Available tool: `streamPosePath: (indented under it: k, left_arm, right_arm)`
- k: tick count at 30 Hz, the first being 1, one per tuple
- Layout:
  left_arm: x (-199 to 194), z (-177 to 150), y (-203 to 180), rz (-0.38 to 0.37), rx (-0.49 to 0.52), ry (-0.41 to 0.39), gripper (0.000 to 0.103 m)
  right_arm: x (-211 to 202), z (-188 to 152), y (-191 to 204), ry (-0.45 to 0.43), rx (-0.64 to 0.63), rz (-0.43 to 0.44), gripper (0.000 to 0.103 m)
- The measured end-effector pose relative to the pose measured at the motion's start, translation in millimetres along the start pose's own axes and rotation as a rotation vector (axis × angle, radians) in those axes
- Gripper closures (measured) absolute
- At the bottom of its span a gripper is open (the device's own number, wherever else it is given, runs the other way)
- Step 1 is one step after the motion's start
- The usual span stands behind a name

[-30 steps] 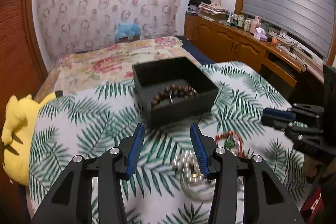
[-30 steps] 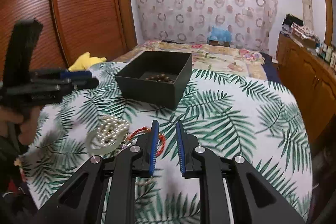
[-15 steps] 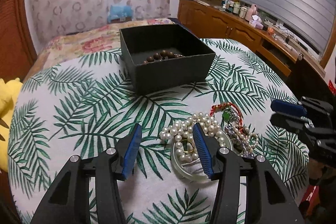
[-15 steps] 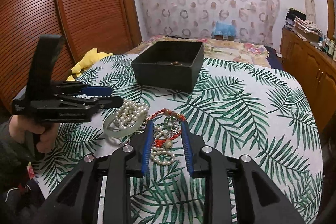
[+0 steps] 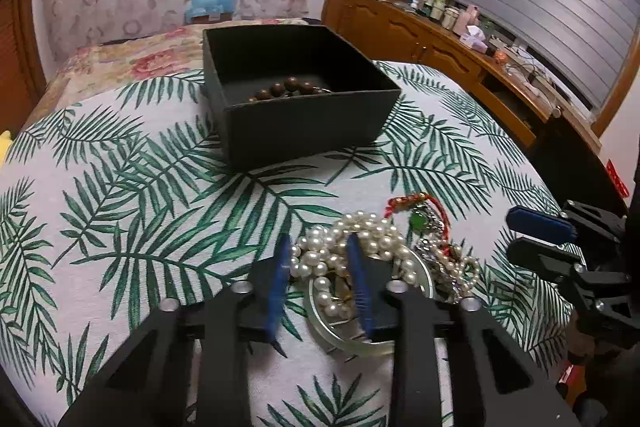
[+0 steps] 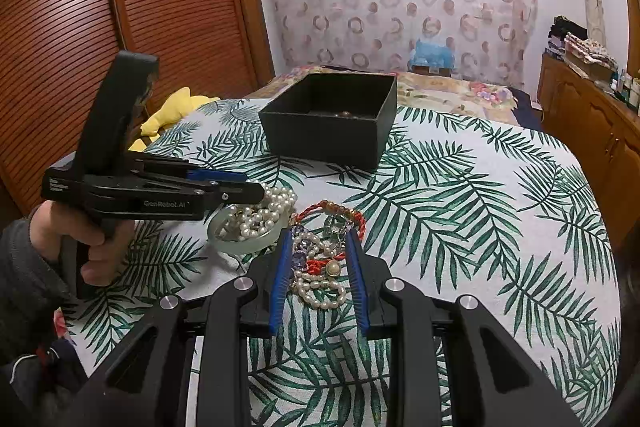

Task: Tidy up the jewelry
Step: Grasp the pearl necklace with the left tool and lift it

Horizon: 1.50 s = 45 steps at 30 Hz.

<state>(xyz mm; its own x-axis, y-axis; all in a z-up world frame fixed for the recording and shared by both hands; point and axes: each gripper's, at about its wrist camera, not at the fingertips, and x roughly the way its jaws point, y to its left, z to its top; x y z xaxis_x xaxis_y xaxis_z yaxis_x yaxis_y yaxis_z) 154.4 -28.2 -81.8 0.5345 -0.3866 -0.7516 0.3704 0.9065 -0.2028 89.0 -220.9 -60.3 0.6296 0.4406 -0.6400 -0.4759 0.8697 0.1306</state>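
A black open box (image 5: 304,123) sits on the palm-leaf cloth (image 5: 120,207), with a brown bead bracelet (image 5: 288,89) inside. In front of it lies a heap of jewelry: a pearl necklace (image 5: 320,259) piled in a pale green bangle (image 5: 344,341), and a red cord bracelet (image 5: 408,201). My left gripper (image 5: 318,247) is closing. The pearls fill the gap between its blue pads. My right gripper (image 6: 318,239) stands open over a tangle of small pearls and red cord (image 6: 320,291). The pads do not touch it.
A hand (image 6: 92,239) holds the left gripper (image 6: 248,187). A yellow plush toy (image 6: 176,111) lies at the cloth's left edge by slatted wooden doors (image 6: 120,27). A cluttered wooden sideboard (image 5: 440,39) runs along the right. The right gripper (image 5: 514,235) shows at the right edge.
The left gripper sank and tilted down onto the pearl heap, and its jaws narrowed around the pearls. The right gripper opened a little and moved over the tangle.
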Motion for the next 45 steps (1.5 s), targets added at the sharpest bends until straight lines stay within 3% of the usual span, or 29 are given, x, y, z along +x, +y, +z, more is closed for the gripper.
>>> streamPosePath:
  k: [5,11,23,27,36,38,42,45]
  left_arm:
    - [-5.6,-2.6,1.4,-0.004,-0.006,-0.007,0.096]
    - [-31.7,-8.6,6.9,0.0,-0.033,-0.072,0.097]
    - [-118.7,0.8,-6.5,0.051,-0.017,-0.297,0.097]
    - [-139.6,1.8,-6.2,0.055,-0.02,-0.345,0.097]
    - [-183.0,8.0,-1.4,0.071,-0.025,-0.436,0.096]
    - [-190.7,8.8,0.8,0.081,-0.026,-0.454,0.096]
    - [-204.6,11.8,4.2,0.096,-0.03,-0.485,0.096]
    - [-211.6,13.9,7.1,0.117,-0.024,-0.496,0.096]
  right_arm:
    - [1.2,-1.0,1.2,0.004,-0.001,0.004,0.073]
    - [4.1,-0.4,3.7,0.01,-0.01,0.009,0.073]
    - [12.5,7.7,20.5,0.023,-0.057,0.029,0.073]
    - [15.9,11.2,26.5,0.025,-0.078,0.037,0.059]
    - [31.0,18.5,40.5,0.058,-0.122,0.059,0.059]
    - [35.2,20.2,44.5,0.062,-0.14,0.065,0.047]
    - [44.2,24.2,49.6,0.079,-0.159,0.074,0.04]
    - [53.8,28.3,54.3,0.098,-0.179,0.079,0.027]
